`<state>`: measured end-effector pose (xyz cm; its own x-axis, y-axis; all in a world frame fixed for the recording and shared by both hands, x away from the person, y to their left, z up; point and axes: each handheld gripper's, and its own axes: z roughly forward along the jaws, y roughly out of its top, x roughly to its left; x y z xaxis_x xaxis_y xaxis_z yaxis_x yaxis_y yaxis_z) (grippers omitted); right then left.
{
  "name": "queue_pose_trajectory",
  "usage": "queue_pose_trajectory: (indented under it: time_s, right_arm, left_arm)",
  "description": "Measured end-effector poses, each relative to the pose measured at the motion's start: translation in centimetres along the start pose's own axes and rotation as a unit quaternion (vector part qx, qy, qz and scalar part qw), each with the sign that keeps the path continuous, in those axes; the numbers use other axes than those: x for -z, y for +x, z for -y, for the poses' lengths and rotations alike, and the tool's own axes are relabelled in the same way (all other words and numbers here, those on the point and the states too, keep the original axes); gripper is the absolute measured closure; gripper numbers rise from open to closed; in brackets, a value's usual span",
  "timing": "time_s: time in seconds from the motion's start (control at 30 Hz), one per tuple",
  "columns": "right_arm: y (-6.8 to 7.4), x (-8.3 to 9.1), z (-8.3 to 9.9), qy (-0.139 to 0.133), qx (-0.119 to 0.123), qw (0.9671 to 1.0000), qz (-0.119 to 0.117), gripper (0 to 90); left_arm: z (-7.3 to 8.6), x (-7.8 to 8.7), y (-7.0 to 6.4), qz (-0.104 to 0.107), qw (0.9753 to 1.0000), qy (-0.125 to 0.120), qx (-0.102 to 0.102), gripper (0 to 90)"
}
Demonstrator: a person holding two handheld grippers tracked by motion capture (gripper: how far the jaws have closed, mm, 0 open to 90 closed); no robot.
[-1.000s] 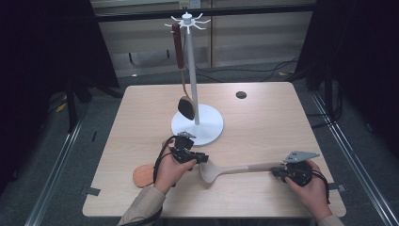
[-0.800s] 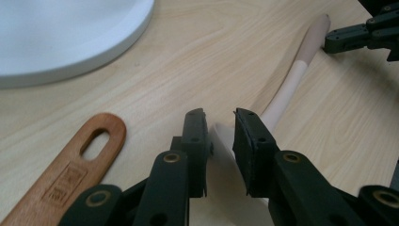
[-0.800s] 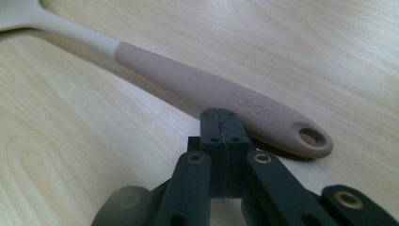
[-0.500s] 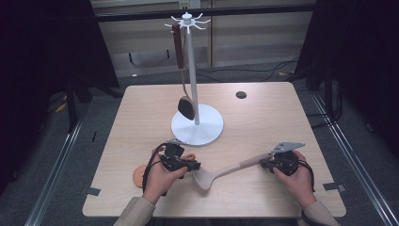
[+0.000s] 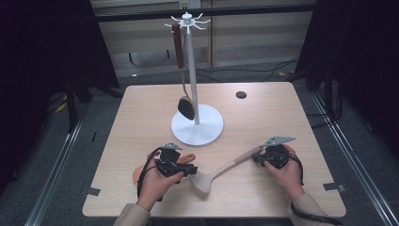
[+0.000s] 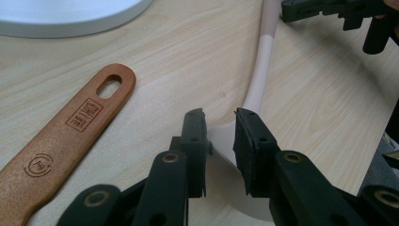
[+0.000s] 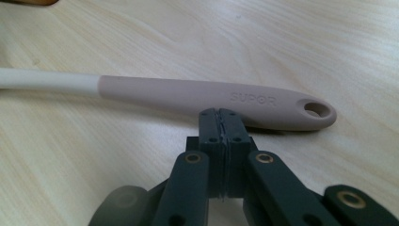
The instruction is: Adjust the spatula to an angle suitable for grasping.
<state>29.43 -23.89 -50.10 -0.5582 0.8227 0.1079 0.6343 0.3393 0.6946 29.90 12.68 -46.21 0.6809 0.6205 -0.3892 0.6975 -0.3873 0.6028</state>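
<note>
In the high view, a pale wooden table (image 5: 263,122) stands on a grey floor, with dark curtains to left and right and metal rails running along both sides. The far half of the table is mostly bare: a white stand (image 5: 196,127) rises from a round base near the middle, a dark ladle (image 5: 185,104) hangs from one of its hooks, and a small black disc (image 5: 241,94) lies toward the far right. The beige spoon (image 5: 221,172) lies on the near part of the table, bowl to the near left, handle slanting to the right, with open wood between it and the near edge. The left gripper (image 5: 190,170) sits just at the bowl; the right gripper (image 5: 258,157) is at the handle's end. An orange-brown wooden spatula (image 5: 186,157) lies by the left hand, close to the near left edge. In the left gripper view, the jaws stand a little apart with the rim of the spoon's bowl (image 6: 221,141) in the gap between them; the spatula's handle (image 6: 70,136) lies to the left. In the right gripper view, the jaws are pressed together, their tips right at the side of the spoon's handle (image 7: 211,96) without holding it.
</note>
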Motion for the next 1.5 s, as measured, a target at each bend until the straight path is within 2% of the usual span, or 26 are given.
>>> queue_pose_trajectory:
  time_s: [0.07, 0.4, 0.47, 0.53, 0.63, 0.7, 0.8, 0.87, 0.97, 1.17, 1.37, 1.43, 1.5]
  right_arm:
    - [0.0, -0.2, -0.1, -0.005, -0.001, 1.0, 0.002, 89.3]
    - [0.0, -0.3, -0.2, -0.009, -0.007, 0.9999, 0.002, 87.4]
    - [0.1, -0.1, -0.2, -0.016, -0.009, 0.9998, 0.0, 86.2]
    - [0.2, 0.2, -0.1, -0.025, -0.001, 0.9997, -0.001, 84.2]
    - [0.2, 0.9, 0.1, -0.033, 0.006, 0.9994, 0.001, 79.2]
    - [0.1, 1.4, 0.5, -0.037, -0.001, 0.9993, 0.009, 74.9]
    - [-0.2, 2.2, 1.0, -0.041, -0.018, 0.9988, 0.018, 68.1]
    - [-0.4, 2.8, 1.5, -0.048, -0.029, 0.9981, 0.024, 62.8]
    - [-0.4, 3.6, 1.8, -0.057, -0.039, 0.9973, 0.025, 57.7]
    - [-0.7, 4.4, 2.0, -0.067, -0.054, 0.9957, 0.034, 47.9]
    - [-0.9, 4.6, 1.9, -0.076, -0.063, 0.9945, 0.033, 33.8]
    - [-1.0, 4.7, 1.8, -0.077, -0.063, 0.9945, 0.032, 31.1]
    - [-1.0, 4.9, 1.9, -0.08, -0.065, 0.9942, 0.031, 28.9]
  left_arm:
    - [0.0, 0.1, -0.1, -0.001, 1.0, 0.004, -0.008, 74.0]
    - [-0.1, 0.0, 0.0, -0.003, 0.9998, 0.002, -0.018, 73.7]
    - [-0.3, -0.1, 0.0, -0.002, 0.9997, 0.005, -0.023, 74.0]
    - [-0.5, 0.0, 0.0, 0.0, 0.9997, -0.002, -0.026, 72.4]
    - [-1.2, -0.1, -0.3, -0.013, 0.9989, -0.01, -0.045, 64.2]
    - [-1.8, -0.2, -0.5, -0.011, 0.9987, -0.016, -0.048, 64.4]
    - [-2.7, -0.3, -0.9, -0.012, 0.9979, -0.023, -0.06, 59.3]
    - [-3.5, -0.5, -1.3, -0.001, 0.9976, -0.028, -0.063, 58.0]
    - [-4.6, -1.1, -1.8, 0.002, 0.9967, -0.034, -0.073, 56.1]
    - [-6.5, -2.8, -3.3, 0.006, 0.9947, -0.014, -0.102, 54.7]
    - [-7.7, -4.7, -4.3, 0.012, 0.9936, 0.004, -0.112, 54.1]
    - [-8.1, -5.3, -4.5, 0.008, 0.9917, 0.015, -0.127, 54.5]
    - [-8.4, -6.0, -4.8, 0.011, 0.9916, 0.015, -0.128, 54.2]
